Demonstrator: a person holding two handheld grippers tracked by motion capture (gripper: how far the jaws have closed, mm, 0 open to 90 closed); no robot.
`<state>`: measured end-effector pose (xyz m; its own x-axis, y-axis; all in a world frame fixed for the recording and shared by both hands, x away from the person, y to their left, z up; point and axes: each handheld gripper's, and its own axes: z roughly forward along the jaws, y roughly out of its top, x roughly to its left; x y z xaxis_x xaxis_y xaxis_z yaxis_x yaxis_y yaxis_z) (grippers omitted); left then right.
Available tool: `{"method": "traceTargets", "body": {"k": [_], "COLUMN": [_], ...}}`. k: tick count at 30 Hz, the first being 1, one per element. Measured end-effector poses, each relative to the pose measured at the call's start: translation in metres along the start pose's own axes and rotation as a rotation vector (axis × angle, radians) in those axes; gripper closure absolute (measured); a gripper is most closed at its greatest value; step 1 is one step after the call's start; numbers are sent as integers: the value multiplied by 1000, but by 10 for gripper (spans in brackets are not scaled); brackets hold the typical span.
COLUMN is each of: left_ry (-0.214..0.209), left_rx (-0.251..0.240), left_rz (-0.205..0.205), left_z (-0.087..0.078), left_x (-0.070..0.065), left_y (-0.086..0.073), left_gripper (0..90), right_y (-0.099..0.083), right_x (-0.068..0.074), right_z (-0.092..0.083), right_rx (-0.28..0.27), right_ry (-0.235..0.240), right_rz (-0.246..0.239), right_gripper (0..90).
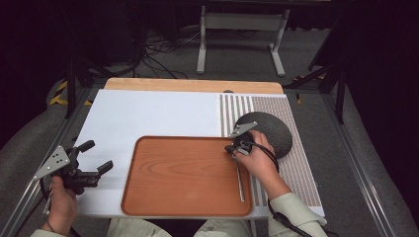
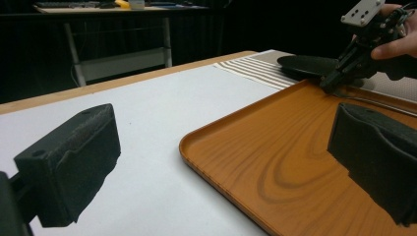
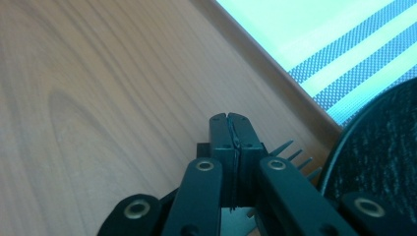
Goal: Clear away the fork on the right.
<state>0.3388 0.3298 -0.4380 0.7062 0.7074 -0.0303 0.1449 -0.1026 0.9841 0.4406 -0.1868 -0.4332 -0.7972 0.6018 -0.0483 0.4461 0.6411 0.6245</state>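
The right gripper [image 1: 236, 146] is over the far right corner of the tray [image 1: 148, 197]. Its jaws are pressed tight together. In the right gripper view the fork [image 3: 290, 152] pokes out just behind the closed jaws, with its prongs pointing at the tray's rim. It looks like the jaws pinch the fork, but the spot where they meet it is hidden, so I cannot tell for sure. From above, the fork's long handle [image 1: 240, 185] lies on the tray along its right edge, running back toward the person.

A dark round plate [image 1: 276, 133] sits on the striped mat [image 1: 296, 168], just past the tray's far right corner. The plate is very close to the right gripper.

The left gripper [image 1: 94, 158] is held over the white board [image 1: 148, 113] near its left edge, beside the tray and well apart from the fork. Its jaws are wide apart and nothing is between them. In the left gripper view the two black pads [image 2: 69, 167] stand far from each other, and the right gripper [image 2: 339, 81] shows farther off at the tray's far corner.
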Motion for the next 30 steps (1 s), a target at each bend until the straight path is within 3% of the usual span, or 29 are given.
{"method": "traceTargets", "body": {"k": [10, 18, 21, 30], "left_ry": [-1, -2, -1, -1], "left_rx": [1, 3, 2, 2], "left_rz": [0, 2, 1, 1], "left_z": [0, -1, 0, -1], "left_x": [0, 0, 0, 0], "left_y": [1, 1, 0, 0], "left_gripper": [1, 1, 1, 1], "right_y": [12, 18, 18, 13], "right_x": [2, 5, 6, 10], "right_z": [-21, -40, -47, -67], "right_rx": [-116, -242, -280, -356], "right_ry": [14, 12, 9, 0], "right_rz": [9, 8, -15, -65], "right_gripper": [769, 313, 218, 171]}}
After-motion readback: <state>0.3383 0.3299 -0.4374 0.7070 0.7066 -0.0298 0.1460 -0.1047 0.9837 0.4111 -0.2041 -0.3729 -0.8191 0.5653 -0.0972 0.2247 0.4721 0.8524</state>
